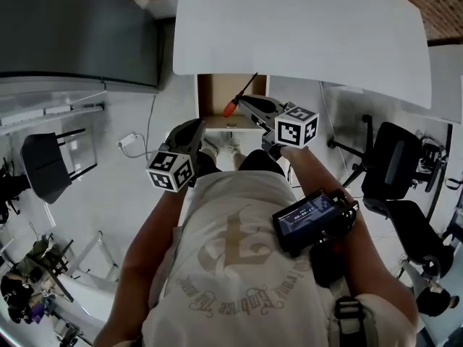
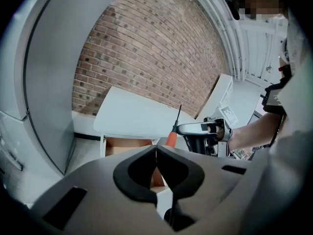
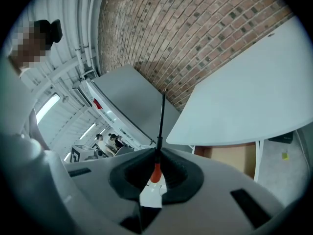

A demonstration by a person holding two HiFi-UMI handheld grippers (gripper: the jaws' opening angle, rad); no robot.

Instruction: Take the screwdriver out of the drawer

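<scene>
Head view: right gripper (image 1: 242,104) clamps the screwdriver (image 1: 231,108) by its orange handle, over the right side of the open drawer (image 1: 213,96). The shaft points toward the edge of the white desk (image 1: 304,35).
Risk: tip snags that edge on the lift and levers out.

Left gripper view: left gripper (image 2: 156,153) has its jaws pressed together, nothing between. Screwdriver is ahead-right, apart from it.

Right gripper view: jaws pinch only the handle and the long shaft stands free. Could pivot, slip and drop back into the drawer.
</scene>
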